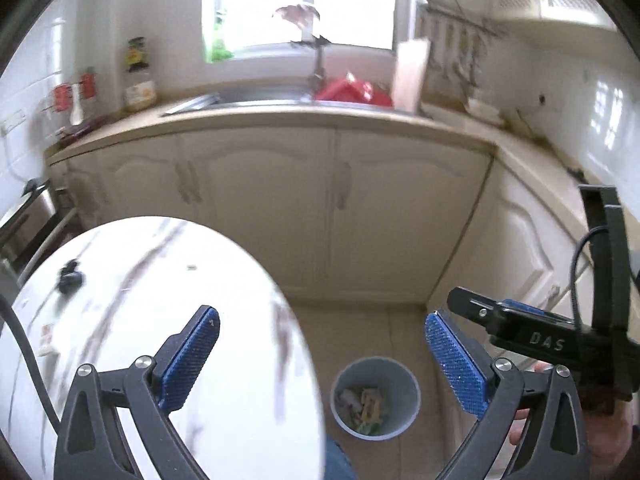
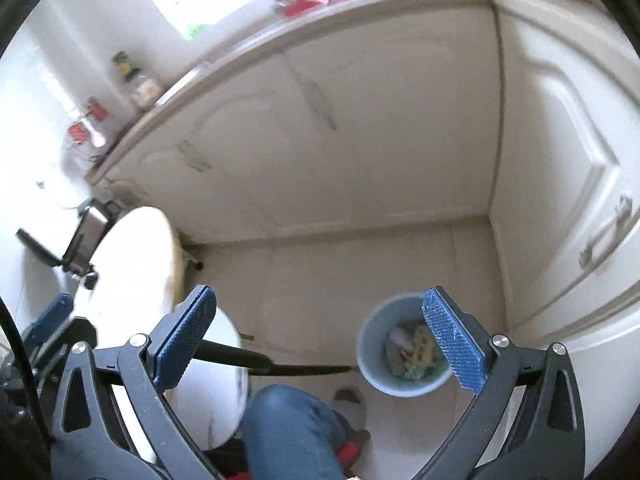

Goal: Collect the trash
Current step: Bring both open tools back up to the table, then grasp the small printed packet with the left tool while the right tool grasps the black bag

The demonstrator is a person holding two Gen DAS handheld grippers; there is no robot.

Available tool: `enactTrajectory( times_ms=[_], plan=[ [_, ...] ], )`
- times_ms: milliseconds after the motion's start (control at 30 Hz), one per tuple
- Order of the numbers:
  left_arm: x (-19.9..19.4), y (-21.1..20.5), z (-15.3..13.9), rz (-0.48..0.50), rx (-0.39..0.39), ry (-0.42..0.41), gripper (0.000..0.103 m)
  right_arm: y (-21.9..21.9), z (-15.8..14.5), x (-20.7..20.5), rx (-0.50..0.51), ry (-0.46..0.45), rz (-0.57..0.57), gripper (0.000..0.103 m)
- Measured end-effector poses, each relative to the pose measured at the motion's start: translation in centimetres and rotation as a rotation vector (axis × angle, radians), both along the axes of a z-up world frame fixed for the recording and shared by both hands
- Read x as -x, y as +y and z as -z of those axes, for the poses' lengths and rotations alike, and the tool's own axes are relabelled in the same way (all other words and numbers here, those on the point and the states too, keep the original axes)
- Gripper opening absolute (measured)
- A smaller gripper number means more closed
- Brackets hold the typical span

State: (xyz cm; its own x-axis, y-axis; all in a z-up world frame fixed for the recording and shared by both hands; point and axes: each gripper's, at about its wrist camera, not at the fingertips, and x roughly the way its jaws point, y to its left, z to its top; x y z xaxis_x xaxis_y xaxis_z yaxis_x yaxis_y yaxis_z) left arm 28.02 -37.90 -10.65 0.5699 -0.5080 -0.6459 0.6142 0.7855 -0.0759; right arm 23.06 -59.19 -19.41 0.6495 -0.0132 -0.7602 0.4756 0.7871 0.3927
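Bin (image 2: 404,354) with trash (image 2: 414,350) on floor, below and ahead of my right gripper (image 2: 320,332); jaws wide apart, empty. My left gripper (image 1: 322,356) likewise spread, holding nothing.

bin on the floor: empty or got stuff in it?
Not empty. The grey bin stands upright on the floor, with crumpled paper and yellow-green wrappers covering its bottom in both wrist views. How deep the pile is, cannot tell.

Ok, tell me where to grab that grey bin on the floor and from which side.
Grip the bin by its rim, coming from above with one finger inside and one outside. It stands upright and open-topped with trash low inside, and looks too wide for the jaws to span.
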Motion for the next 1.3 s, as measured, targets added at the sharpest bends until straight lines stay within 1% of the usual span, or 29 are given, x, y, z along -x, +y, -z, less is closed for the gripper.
enactTrajectory(
  times_ms=[167, 233, 300, 367, 400, 433, 600, 700, 833, 967, 1033, 1167, 1300],
  plan=[
    [1.0, 7.5, -1.8, -0.094, 0.045, -0.04, 0.102, 6.1, -4.6, -1.8, 0.064, -0.069, -0.097, 0.103],
    [1.2, 10.8, -2.3, -0.15, 0.057, -0.054, 0.102, 8.6, -6.2, -2.6, 0.09, -0.09, -0.14, 0.103],
    [1.4, 14.2, -2.4, -0.209, 0.073, -0.063, 0.102, 11.7, -7.8, -3.5, 0.119, -0.112, -0.191, 0.103],
    [2.0, 16.5, -2.4, -0.257, 0.079, -0.071, 0.102, 14.7, -9.0, -4.3, 0.147, -0.135, -0.236, 0.103],
    [2.2, 18.3, -2.4, -0.291, 0.085, -0.078, 0.102, 16.3, -9.6, -4.6, 0.162, -0.15, -0.257, 0.103],
    [2.3, 19.6, -2.7, -0.362, 0.075, -0.097, 0.102, 17.9, -10.2, -5.0, 0.177, -0.163, -0.278, 0.103],
    [4.3, 26.4, -2.8, -0.498, 0.081, -0.111, 0.102, 25.0, -11.8, -6.7, 0.245, -0.201, -0.379, 0.103],
    [5.1, 29.0, -2.6, -0.552, 0.079, -0.106, 0.102, 28.6, -12.1, -7.7, 0.269, -0.212, -0.436, 0.103],
    [5.8, 31.4, -2.5, -0.606, 0.085, -0.098, 0.102, 32.6, -11.7, -9.0, 0.301, -0.209, -0.497, 0.103],
    [5.8, 32.5, -2.1, -0.621, 0.088, -0.09, 0.102, 34.6, -11.1, -10.1, 0.323, -0.198, -0.534, 0.103],
    [4.9, 32.4, -1.5, -0.615, 0.082, -0.082, 0.102, 35.1, -10.8, -10.7, 0.326, -0.188, -0.542, 0.103],
    [1.6, 31.3, 0.2, -0.581, 0.051, -0.032, 0.102, 34.7, -9.7, -11.9, 0.329, -0.155, -0.526, 0.103],
    [-2.8, 29.4, 2.2, -0.549, -0.011, 0.032, 0.102, 33.2, -8.1, -13.5, 0.305, -0.107, -0.503, 0.103]
  ],
)
